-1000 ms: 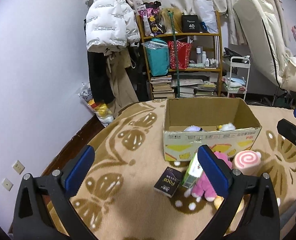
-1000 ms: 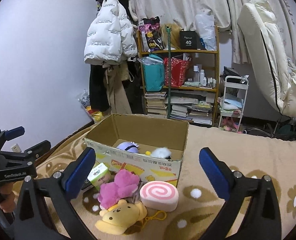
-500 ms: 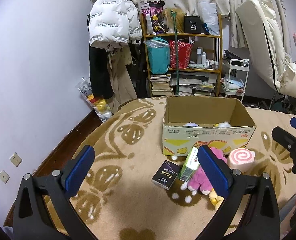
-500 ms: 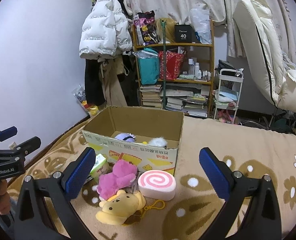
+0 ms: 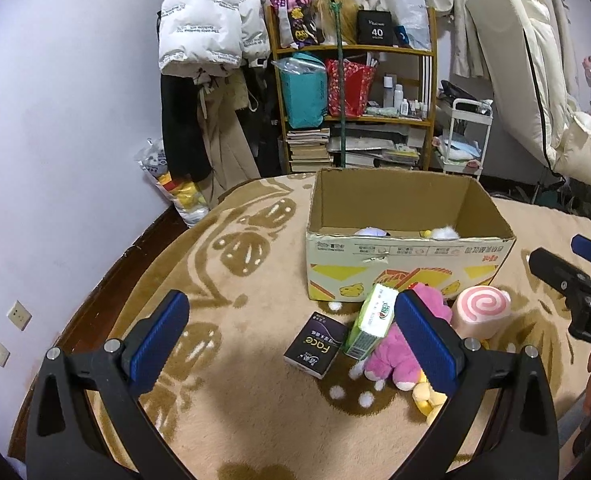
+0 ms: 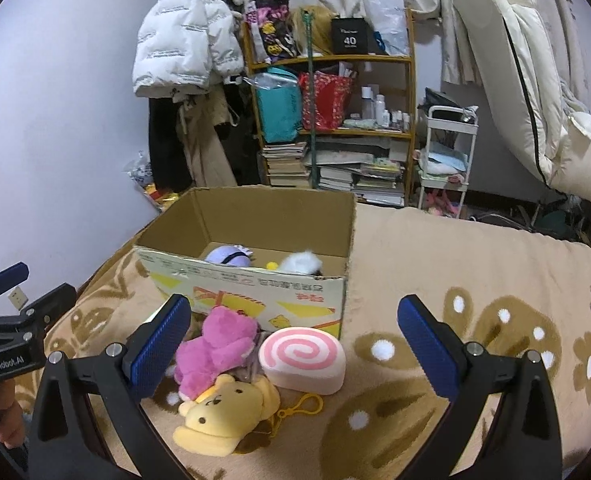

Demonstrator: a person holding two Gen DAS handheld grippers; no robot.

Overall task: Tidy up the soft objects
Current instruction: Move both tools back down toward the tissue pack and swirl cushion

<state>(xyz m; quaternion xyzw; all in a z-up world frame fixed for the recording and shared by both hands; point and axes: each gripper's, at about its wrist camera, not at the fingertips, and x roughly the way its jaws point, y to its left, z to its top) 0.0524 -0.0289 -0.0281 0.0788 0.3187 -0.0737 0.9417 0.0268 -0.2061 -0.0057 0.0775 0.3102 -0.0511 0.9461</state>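
An open cardboard box [image 5: 407, 258] [image 6: 251, 288] stands on a beige blanket with a lilac plush [image 6: 228, 257] and a white fluffy toy [image 6: 300, 261] inside. In front of it lie a pink plush [image 6: 215, 350] [image 5: 399, 354], a yellow bear plush [image 6: 225, 414] and a pink swirl roll cushion [image 6: 301, 360] [image 5: 477, 310]. A green tissue pack [image 5: 371, 320] and a dark box [image 5: 315, 344] lie to their left. My left gripper [image 5: 291, 354] is open above the blanket, near the dark box. My right gripper [image 6: 293, 346] is open, hovering over the plush pile.
A wooden shelf [image 6: 331, 120] with bags, bottles and stacked books stands behind the bed. A white puffer jacket [image 5: 207, 20] hangs on the left wall. A white cart [image 6: 447, 156] and an upright cream mattress [image 6: 527, 80] are at the right. The bed's edge [image 5: 143, 240] curves on the left.
Both grippers pulled back and rose slightly, so the box and toys sit a bit farther off. Nothing was picked up; both stay open.
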